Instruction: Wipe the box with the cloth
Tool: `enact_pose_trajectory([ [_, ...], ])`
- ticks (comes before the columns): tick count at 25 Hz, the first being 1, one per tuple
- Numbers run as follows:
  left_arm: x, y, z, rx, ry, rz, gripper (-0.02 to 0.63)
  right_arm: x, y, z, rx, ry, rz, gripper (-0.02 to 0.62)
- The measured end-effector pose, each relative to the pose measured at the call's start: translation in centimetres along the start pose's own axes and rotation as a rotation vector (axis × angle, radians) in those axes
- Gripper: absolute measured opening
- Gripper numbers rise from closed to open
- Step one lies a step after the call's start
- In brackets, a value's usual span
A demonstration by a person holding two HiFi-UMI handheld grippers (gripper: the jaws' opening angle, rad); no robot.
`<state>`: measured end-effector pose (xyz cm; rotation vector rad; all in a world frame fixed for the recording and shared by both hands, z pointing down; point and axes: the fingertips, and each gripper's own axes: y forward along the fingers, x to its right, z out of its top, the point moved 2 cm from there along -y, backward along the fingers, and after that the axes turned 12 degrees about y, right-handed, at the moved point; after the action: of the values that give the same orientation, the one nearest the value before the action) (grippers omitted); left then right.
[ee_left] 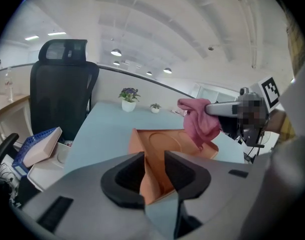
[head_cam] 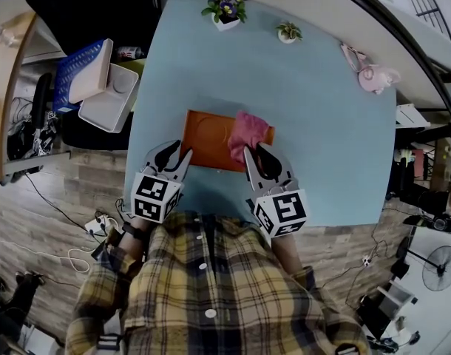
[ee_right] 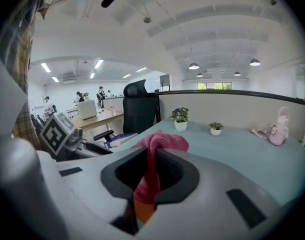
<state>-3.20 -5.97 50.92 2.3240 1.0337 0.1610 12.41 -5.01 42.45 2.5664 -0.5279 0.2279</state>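
A flat orange box (head_cam: 207,135) lies on the light-blue table (head_cam: 321,139), close to the near edge. A pink cloth (head_cam: 248,130) hangs over the box's right part, and my right gripper (head_cam: 253,152) is shut on it. In the right gripper view the cloth (ee_right: 160,140) is pinched between the pads and bunches up beyond them. My left gripper (head_cam: 182,154) is at the box's near-left corner, jaws open. In the left gripper view that corner of the box (ee_left: 162,141) shows in the gap of the left gripper (ee_left: 153,156). The cloth (ee_left: 197,121) dangles from the other gripper at right.
Two small potted plants (head_cam: 225,9) (head_cam: 287,32) stand at the table's far edge, and a pink toy (head_cam: 373,76) at the far right. A blue basket and white bins (head_cam: 100,87) sit left of the table. A black office chair (ee_left: 62,89) stands beyond them.
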Motion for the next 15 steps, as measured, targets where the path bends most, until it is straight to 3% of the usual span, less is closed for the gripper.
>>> enact_pose_trajectory([
  [10, -0.7, 0.4, -0.6, 0.041, -0.084, -0.027, 0.084, -1.7, 2.4, 0.3, -0.021, -0.032, 0.057, 0.051],
  [15, -0.5, 0.6, -0.5, 0.039, -0.077, -0.035, 0.086, -3.1, 4.1, 0.5, -0.032, -0.073, 0.117, 0.051],
])
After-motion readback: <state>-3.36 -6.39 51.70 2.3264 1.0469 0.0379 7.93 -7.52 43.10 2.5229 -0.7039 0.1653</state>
